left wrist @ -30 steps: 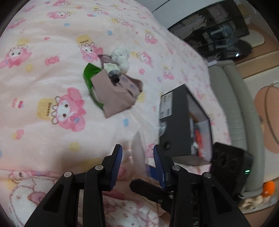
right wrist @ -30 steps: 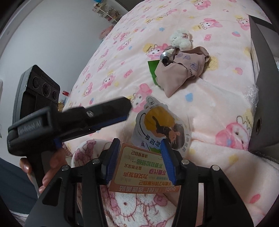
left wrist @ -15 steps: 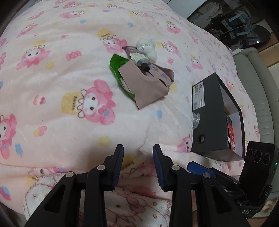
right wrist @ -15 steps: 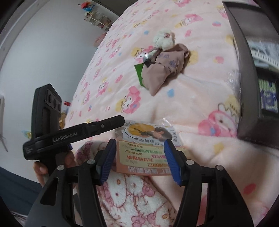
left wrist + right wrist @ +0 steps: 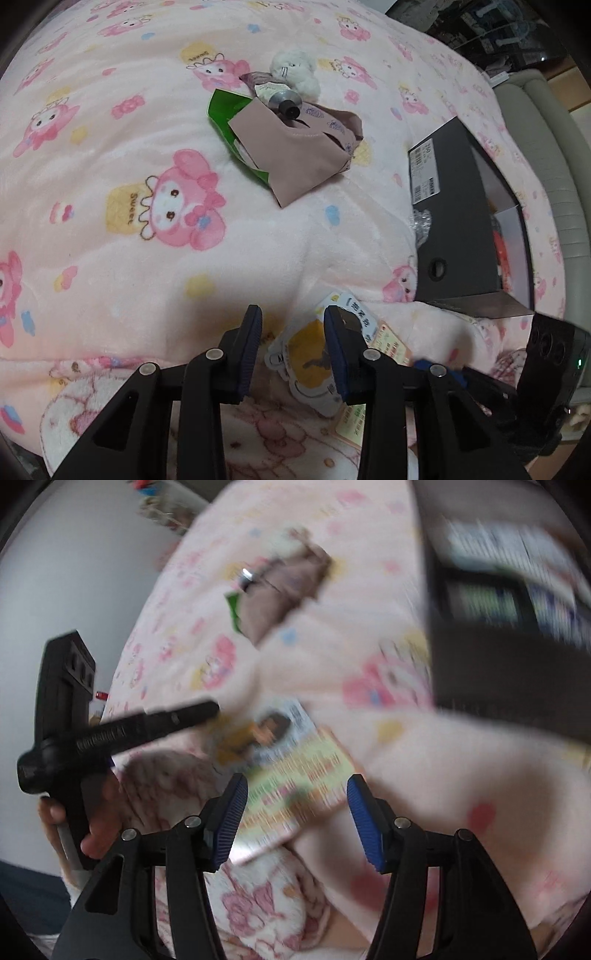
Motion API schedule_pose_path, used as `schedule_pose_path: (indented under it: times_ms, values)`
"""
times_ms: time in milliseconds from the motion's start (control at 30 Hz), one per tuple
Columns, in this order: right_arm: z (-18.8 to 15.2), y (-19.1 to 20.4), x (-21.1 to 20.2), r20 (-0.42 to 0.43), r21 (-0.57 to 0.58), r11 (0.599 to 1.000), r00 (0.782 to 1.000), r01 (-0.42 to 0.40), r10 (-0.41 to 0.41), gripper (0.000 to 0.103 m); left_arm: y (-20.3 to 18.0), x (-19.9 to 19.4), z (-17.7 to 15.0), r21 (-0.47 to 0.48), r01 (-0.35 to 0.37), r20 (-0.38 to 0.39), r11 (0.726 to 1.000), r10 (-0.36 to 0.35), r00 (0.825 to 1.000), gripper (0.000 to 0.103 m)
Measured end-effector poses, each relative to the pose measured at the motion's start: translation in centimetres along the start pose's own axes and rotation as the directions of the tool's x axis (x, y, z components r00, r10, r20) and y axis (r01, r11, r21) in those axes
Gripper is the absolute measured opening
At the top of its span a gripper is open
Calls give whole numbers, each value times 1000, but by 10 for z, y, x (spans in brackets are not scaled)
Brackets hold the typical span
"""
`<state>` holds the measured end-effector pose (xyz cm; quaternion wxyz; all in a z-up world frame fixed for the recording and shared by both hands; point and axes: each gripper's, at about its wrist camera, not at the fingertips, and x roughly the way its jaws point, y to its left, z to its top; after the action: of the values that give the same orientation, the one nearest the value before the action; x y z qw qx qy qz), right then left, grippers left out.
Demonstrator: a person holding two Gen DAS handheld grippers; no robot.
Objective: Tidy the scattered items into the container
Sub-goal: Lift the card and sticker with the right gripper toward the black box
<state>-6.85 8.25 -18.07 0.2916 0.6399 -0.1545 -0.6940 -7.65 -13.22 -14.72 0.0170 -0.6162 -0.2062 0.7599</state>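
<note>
Left gripper [image 5: 291, 345]: jaws spread, hovering over the die-cut sticker pack [image 5: 312, 363] on the pink blanket [image 5: 155, 122] without pinching it. Right gripper [image 5: 295, 812]: jaws wide apart above the same pack [image 5: 291, 775] (view blurred). Black box [image 5: 458, 229] stands at right; beige pouch [image 5: 295, 151], tube [image 5: 280, 98] and white plush [image 5: 295, 70] lie far centre

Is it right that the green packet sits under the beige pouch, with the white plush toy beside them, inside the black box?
Not quite. The green packet, beige pouch and white plush toy lie on the pink blanket, well apart from the black box, as the left wrist view shows.
</note>
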Motion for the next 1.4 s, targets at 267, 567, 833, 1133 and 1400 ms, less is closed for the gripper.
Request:
schedule_pose_path:
  times_ms: [267,567,833,1133,1400]
  values:
    - [4,-4,11,-41,1,998,998,-57,57,57,-23,30,1,88,-20,-112,996,30,993,32]
    - [33,-2,-16,93,-63,986,985,155,-149,54,-30,23,-11,107,88,-129,990,-74,989,32]
    - [16,-23,-6,56,-46,983,983,176,-174,54,-27,45,-4,64,57,-166,996,-46,985,34]
    - [41,-13,19,42,-184,968,986,169,-164,43,-30,54,-1,45,67,-173,997,-58,983,41]
    - [23,5,-32,101,-235,966,991,109,-87,38,-49,-5,-10,69,187,-35,980,-185,982,41]
